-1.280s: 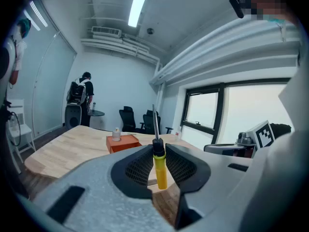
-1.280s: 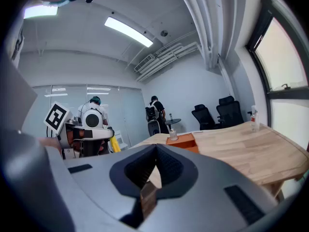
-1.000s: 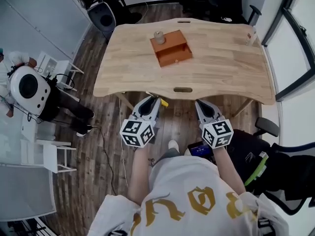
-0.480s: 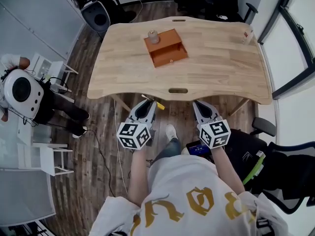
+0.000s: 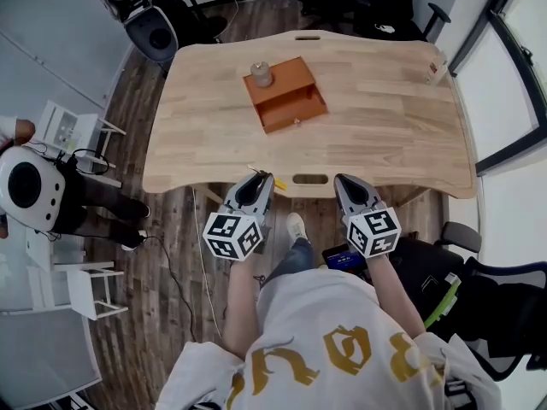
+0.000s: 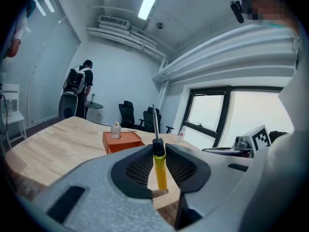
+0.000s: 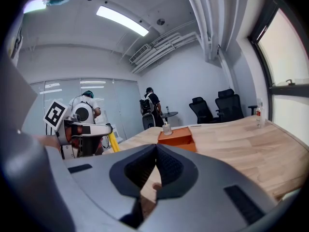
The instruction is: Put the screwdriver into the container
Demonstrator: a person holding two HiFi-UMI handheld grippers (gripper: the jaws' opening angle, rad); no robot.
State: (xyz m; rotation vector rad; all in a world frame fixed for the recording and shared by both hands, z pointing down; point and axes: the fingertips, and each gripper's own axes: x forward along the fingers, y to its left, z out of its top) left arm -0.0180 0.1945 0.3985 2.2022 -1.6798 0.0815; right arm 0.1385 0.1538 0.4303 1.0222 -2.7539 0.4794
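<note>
My left gripper (image 5: 259, 179) (image 6: 157, 154) is shut on a yellow-handled screwdriver (image 6: 159, 164), whose metal shaft points up and forward past the jaws. In the head view its yellow handle (image 5: 277, 181) pokes out beside the jaws at the table's near edge. The orange container (image 5: 285, 93) (image 6: 122, 141) (image 7: 176, 138), an open box, sits on the far middle of the wooden table (image 5: 376, 126), well ahead of both grippers. My right gripper (image 5: 346, 183) (image 7: 154, 152) is shut with nothing in it, level with the left one at the table's front edge.
A small jar (image 5: 261, 73) stands on the container's far corner. A bottle (image 5: 437, 65) sits at the table's far right. Office chairs (image 5: 376, 7) stand behind the table, a speaker (image 5: 151, 31) at its far left, and a person (image 7: 150, 105) by it.
The table has drawn nearer in the head view; both grippers now reach its front edge. The left gripper still holds the screwdriver.
</note>
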